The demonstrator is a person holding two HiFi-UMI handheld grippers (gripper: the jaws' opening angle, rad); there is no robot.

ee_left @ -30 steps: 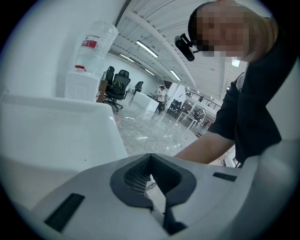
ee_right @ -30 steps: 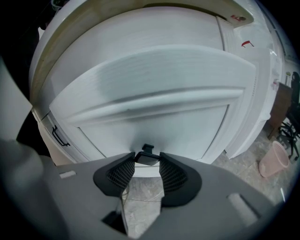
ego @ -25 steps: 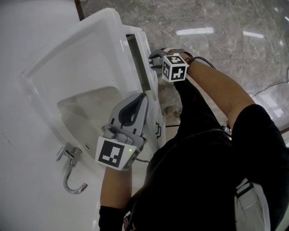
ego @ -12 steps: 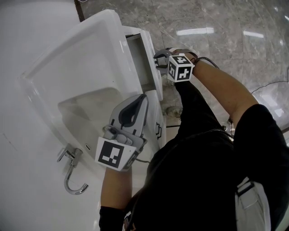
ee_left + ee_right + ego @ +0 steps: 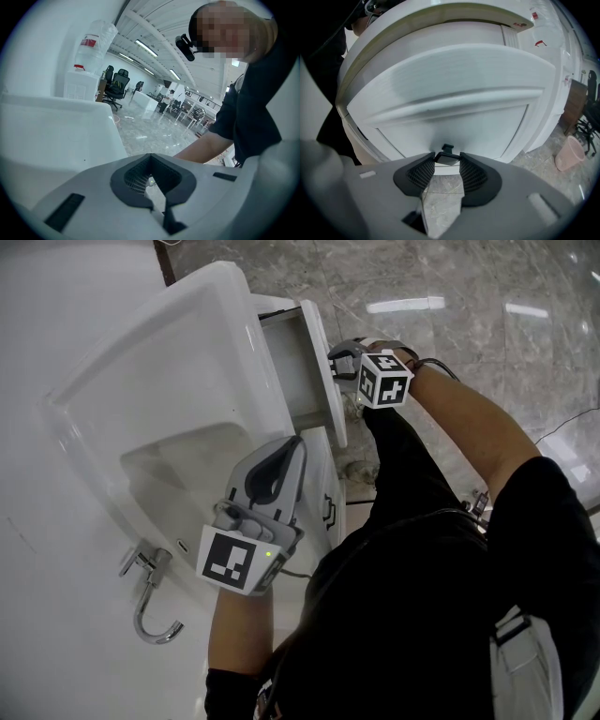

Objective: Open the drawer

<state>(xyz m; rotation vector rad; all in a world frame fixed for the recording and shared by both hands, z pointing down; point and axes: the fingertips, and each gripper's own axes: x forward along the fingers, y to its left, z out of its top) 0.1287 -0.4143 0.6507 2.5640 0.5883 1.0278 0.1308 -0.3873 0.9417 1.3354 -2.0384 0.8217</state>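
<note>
Now my right claw pinches the small handle of the part-open drawer under the sink, straight ahead, so the pull runs back toward me; my left claw rests pressed together.

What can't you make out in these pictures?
Drawer interior: head view, back part under the basin; contents unclear.
Handle: head view, covered by the right gripper.
Lower cabinet: head view, mostly behind the person's torso.
Pink container: right gripper view, small, warped at the edge.
</note>
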